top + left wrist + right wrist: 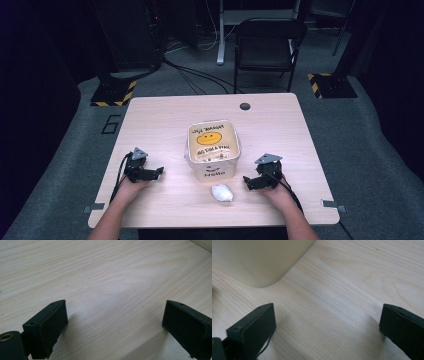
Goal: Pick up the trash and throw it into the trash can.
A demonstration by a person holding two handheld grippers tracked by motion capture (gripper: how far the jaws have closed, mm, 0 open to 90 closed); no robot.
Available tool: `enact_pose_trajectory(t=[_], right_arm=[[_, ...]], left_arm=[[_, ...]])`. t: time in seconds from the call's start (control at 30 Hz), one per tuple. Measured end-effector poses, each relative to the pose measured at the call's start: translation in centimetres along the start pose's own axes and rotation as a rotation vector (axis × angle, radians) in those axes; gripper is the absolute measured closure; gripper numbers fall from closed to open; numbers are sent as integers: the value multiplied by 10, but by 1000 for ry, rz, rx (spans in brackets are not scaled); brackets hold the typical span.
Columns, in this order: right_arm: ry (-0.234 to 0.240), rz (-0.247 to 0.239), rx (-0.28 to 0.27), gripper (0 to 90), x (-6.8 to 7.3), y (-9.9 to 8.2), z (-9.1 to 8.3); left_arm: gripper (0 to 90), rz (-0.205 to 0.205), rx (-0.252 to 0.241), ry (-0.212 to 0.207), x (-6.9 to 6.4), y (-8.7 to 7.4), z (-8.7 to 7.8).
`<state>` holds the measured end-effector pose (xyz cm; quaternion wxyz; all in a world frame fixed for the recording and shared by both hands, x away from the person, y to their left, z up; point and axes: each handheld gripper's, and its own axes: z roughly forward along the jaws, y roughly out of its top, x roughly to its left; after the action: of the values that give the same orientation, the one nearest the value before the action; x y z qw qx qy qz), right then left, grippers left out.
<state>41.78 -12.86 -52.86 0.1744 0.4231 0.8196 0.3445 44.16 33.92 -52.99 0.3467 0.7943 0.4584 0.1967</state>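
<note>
A cream square tub [214, 148] with a yellow smiley lid stands in the middle of the wooden table [165, 117]. A small white crumpled lump [222, 192] lies just in front of it. My left gripper [150, 174] rests on the table left of the tub, jaws open, nothing between its pads [53, 326]. My right gripper [252, 182] rests right of the tub and of the white lump, also open and empty. In the right gripper view the tub's rounded corner [262, 262] stands ahead at the upper left, apart from the pads [259, 327].
A dark round cable hole [245, 106] sits near the table's far edge. A black folding chair [267, 45] stands on the floor beyond the table. Metal brackets [334, 204] stick out at the table's front corners.
</note>
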Motion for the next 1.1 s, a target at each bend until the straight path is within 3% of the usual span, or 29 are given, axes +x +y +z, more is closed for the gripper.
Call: enact_pose_trajectory(t=[0.3, 0.57, 0.63, 0.8, 1.1], right_arm=[[13, -25, -11, 117, -2, 0, -3], [19, -20, 9, 191, -1, 2, -6], [26, -31, 20, 256, 0, 4, -8], [41, -48, 42, 321, -1, 6, -10], [54, -21, 25, 387, -7, 12, -21]], left_arm=[[59, 3, 6, -10, -1, 0, -1], [59, 7, 6, -10, -1, 0, -1], [59, 2, 5, -10, -1, 0, -1], [59, 9, 6, -12, -1, 0, 0], [59, 7, 6, -14, -1, 0, 0]])
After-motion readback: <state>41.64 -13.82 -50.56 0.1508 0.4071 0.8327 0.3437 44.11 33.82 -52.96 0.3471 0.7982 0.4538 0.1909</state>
